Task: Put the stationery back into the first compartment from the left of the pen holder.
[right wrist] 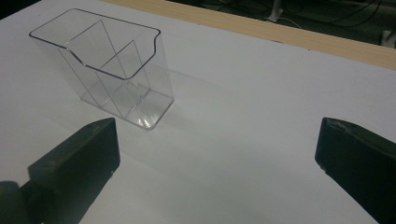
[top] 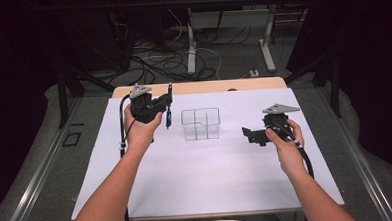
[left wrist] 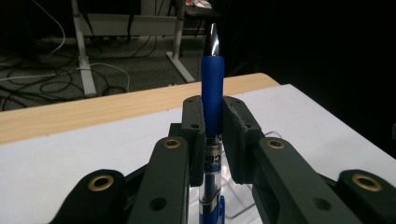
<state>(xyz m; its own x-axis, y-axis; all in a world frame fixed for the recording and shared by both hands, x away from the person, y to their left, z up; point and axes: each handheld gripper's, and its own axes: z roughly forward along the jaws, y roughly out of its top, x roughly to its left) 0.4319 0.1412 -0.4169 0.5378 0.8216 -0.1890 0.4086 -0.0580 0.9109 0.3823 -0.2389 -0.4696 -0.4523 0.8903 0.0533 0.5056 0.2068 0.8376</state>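
Gripping a blue pen [left wrist: 212, 88] upright between its black jaws, the left gripper [top: 167, 106] hangs above the white table [top: 207, 180], just left of a clear plastic organizer [top: 200, 124]. From the high view the pen is a thin blue stick at the gripper's tip, hanging clear of the table and beside the organizer. The left gripper view brings it close: a blue rubber sleeve with a silver cone at the top, a clear barrel below the jaws, and black print on a white label of which the letters "CI" can be made out, the rest cut off by the jaw.

The right gripper [top: 252, 136], held in the person's right hand [top: 285, 141], sits well to the right of the organizer with its jaws spread wide and nothing between them. Its own view looks across bare white table to the organizer [right wrist: 109, 67], showing what the high view barely hints at: thin inner walls dividing the container into compartments, a scooped rim, and no contents in any compartment. A strip of pale wood [right wrist: 289, 35] edges the table beyond.
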